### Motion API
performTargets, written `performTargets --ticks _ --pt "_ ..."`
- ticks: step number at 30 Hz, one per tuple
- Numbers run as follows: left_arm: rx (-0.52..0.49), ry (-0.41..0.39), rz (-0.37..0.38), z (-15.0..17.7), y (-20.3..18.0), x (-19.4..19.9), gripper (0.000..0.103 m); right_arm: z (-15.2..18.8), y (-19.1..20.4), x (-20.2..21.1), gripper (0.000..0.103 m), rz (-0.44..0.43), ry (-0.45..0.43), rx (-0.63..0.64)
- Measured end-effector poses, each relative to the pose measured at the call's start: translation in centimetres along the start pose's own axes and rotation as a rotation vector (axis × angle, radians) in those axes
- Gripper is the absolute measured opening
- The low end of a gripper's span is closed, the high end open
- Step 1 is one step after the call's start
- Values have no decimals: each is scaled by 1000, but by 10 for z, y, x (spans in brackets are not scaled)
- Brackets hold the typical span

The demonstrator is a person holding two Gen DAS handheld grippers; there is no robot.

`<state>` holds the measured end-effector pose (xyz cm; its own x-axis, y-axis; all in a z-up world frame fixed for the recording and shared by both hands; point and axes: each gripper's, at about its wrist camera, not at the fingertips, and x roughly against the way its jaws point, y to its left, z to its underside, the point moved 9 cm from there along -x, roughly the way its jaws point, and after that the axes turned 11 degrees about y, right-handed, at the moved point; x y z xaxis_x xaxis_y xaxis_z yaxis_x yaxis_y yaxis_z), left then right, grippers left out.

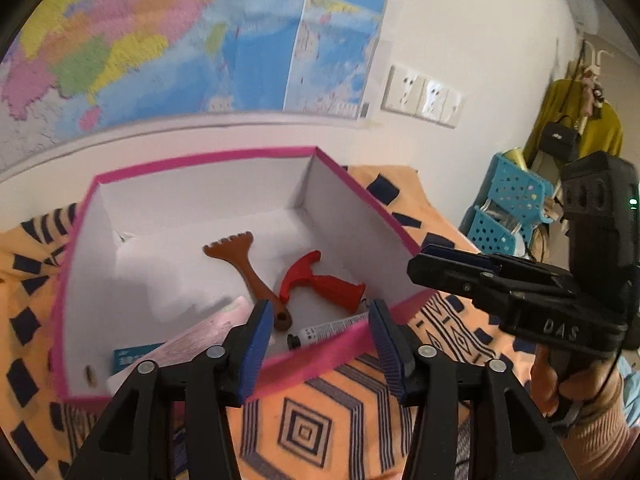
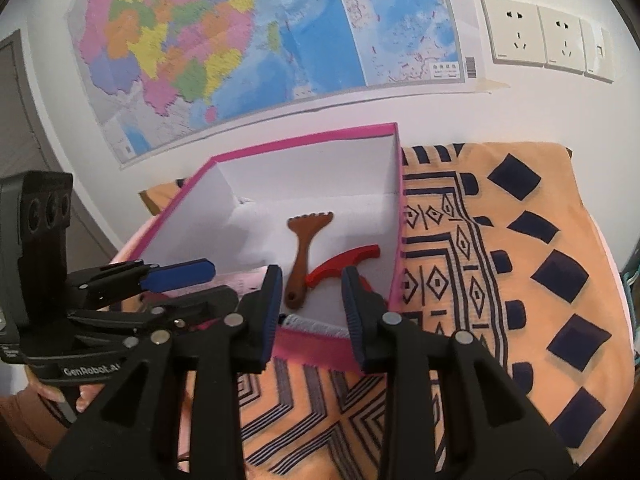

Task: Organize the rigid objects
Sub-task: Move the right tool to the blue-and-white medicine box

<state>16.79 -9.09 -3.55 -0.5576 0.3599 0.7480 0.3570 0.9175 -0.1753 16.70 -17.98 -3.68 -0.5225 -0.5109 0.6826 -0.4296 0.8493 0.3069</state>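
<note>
A white box with a pink rim [image 1: 200,162] [image 2: 304,136] stands on the orange patterned cloth. Inside lie a brown toy rake [image 1: 240,256] [image 2: 306,240], a red toy hammer [image 1: 320,284] [image 2: 340,264], a white tube [image 1: 332,326] and a pale pink packet [image 1: 200,332] over a teal card [image 1: 132,356]. My left gripper [image 1: 320,340] hovers over the box's near rim, open, with nothing between its blue pads. My right gripper [image 2: 310,312] is also at the near rim, open and empty. Each gripper shows in the other's view, the right gripper [image 1: 452,260] beside the box's right corner.
The cloth [image 2: 520,280] covers the table to the right of the box. Behind the box is a white wall with a map [image 2: 260,40] and sockets [image 2: 540,36]. Blue baskets [image 1: 508,208] and a hanging yellow garment [image 1: 572,120] stand off to the right.
</note>
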Motion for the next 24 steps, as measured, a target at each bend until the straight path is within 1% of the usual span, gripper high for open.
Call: performTargets --ticks 1,4,7,9,13,17,20,24 --pt "-5 -12 -1 3 2 7 53 2 4 4 34 -15 -3 5" --pt "-18 -48 -35 15 10 28 56 11 14 15 34 -68 -8 12" --pt "-8 -63 -45 31 24 46 57 23 22 22 38 -106 -4 19" --pt "17 -63 -66 43 39 55 57 33 27 25 42 -131 6 22" --pt "104 -45 -110 71 73 65 57 60 39 20 43 -171 58 31" --pt "211 -29 -98 102 97 70 57 84 52 3 45 -207 131 44" --pt "261 4 -111 122 108 65 57 94 64 -13 46 -247 184 50" --pt "290 33 -119 143 115 64 58 95 81 -29 46 -284 220 73"
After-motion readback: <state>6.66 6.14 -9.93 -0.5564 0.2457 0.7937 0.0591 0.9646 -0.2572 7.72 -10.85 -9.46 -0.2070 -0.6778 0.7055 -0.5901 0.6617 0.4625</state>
